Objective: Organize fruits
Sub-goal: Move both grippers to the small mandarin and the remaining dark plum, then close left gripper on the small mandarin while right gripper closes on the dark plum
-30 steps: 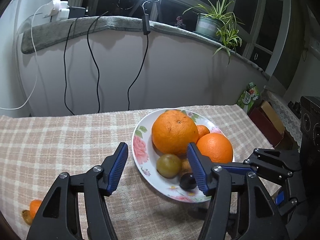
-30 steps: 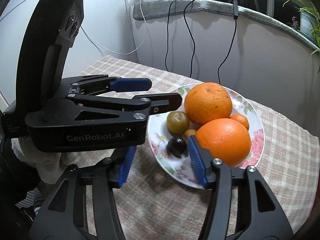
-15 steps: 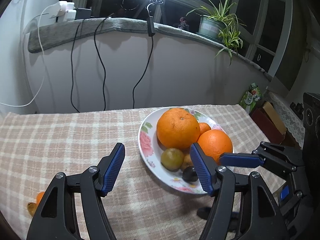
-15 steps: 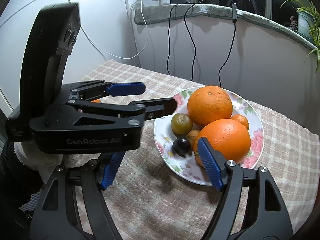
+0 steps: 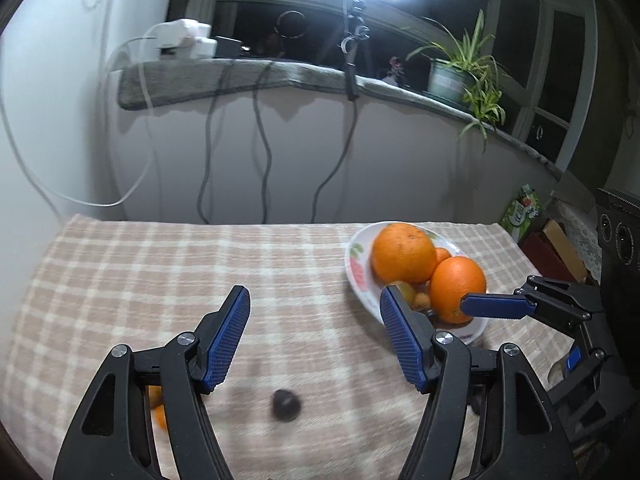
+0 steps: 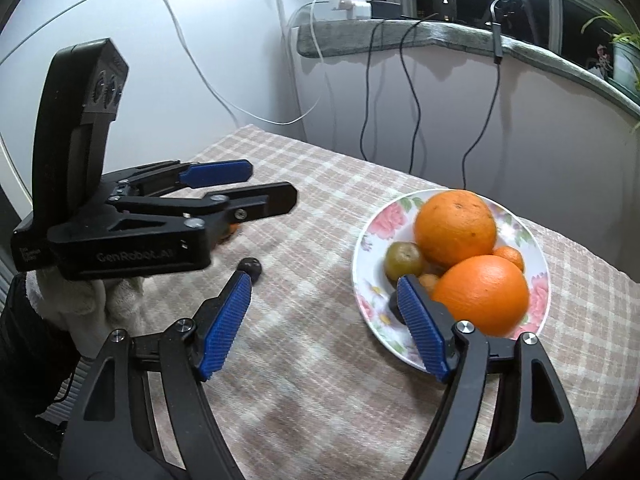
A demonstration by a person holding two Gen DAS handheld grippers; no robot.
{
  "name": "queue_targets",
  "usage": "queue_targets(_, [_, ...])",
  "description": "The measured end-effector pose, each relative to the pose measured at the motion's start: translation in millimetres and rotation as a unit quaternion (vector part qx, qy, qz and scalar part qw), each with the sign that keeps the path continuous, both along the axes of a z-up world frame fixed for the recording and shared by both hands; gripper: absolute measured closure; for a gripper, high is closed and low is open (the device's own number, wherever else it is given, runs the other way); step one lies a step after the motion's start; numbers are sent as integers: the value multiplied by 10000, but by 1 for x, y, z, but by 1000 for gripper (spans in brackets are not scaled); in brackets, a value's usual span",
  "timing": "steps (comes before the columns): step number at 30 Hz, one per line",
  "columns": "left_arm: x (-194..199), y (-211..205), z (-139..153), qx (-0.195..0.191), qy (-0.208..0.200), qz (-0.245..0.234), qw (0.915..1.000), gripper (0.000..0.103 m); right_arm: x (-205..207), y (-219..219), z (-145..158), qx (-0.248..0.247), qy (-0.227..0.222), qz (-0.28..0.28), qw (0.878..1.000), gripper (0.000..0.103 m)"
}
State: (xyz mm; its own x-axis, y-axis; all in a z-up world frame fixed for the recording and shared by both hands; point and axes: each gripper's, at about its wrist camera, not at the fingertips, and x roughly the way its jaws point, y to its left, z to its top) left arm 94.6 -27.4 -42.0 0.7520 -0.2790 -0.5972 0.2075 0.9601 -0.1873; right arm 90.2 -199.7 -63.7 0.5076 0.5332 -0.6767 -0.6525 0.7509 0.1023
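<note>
Both the left gripper (image 5: 314, 334) and right gripper (image 6: 324, 322) gaped empty; the plate (image 6: 538, 280) near the table's far edge held most fruit, while a dark plum (image 5: 285, 405) and small orange fruit (image 5: 159, 414) remained near its front edge.

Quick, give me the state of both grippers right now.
Left gripper: jaws open, holding nothing, above the dark fruit on the cloth.
Right gripper: jaws open, holding nothing, near the plate.
</note>
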Motion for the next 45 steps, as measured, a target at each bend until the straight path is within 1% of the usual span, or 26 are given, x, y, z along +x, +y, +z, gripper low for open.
queue_targets(8, [-19, 50, -2, -18, 33, 509, 9987, 36, -1, 21, -4, -25, 60, 230, 9997, 25])
queue_targets(13, [-30, 79, -7, -33, 128, 790, 9968, 36, -2, 35, -9, -44, 133, 383, 9992, 25])
queue_targets(17, [-38, 104, -17, -192, 286, 1014, 9943, 36, -3, 47, -14, -78, 198, 502, 9985, 25])
queue_targets(18, [-40, 110, -20, -229, 342, 1058, 9935, 37, -3, 49, -15, -86, 210, 515, 9984, 25])
queue_targets(21, [-47, 118, -27, -266, 459, 1143, 9920, 51, -1, 57, -21, -127, 286, 565, 9979, 25])
queue_targets(24, [-53, 117, -34, -324, 557, 1071, 9922, 55, 1, 64, -27, -166, 363, 623, 9973, 25])
queue_targets(27, [-55, 109, -42, -355, 674, 913, 9929, 58, 1, 72, -32, -213, 411, 683, 9966, 25])
queue_targets(29, [-54, 104, -47, -396, 759, 821, 9929, 60, 2, 76, -36, -249, 461, 712, 9961, 32])
queue_targets(31, [-53, 99, -50, -413, 813, 745, 9930, 61, 4, 79, -39, -273, 519, 718, 9957, 36])
queue_targets(33, [-51, 96, -55, -423, 898, 697, 9926, 61, 6, 82, -42, -253, 580, 725, 9954, 37])
queue_targets(36, [-48, 91, -58, -398, 970, 634, 9925, 61, 10, 86, -46, -280, 641, 743, 9948, 43])
queue_targets(41, [-42, 85, -64, -233, 1075, 602, 9921, 61, 16, 93, -55, -374, 702, 760, 9939, 53])
queue_targets(44, [-39, 82, -67, -131, 1106, 610, 9919, 61, 18, 95, -58, -399, 724, 749, 9938, 55])
queue_targets(45, [-39, 82, -68, -113, 1109, 597, 9920, 63, 19, 95, -59, -407, 732, 747, 9937, 56])
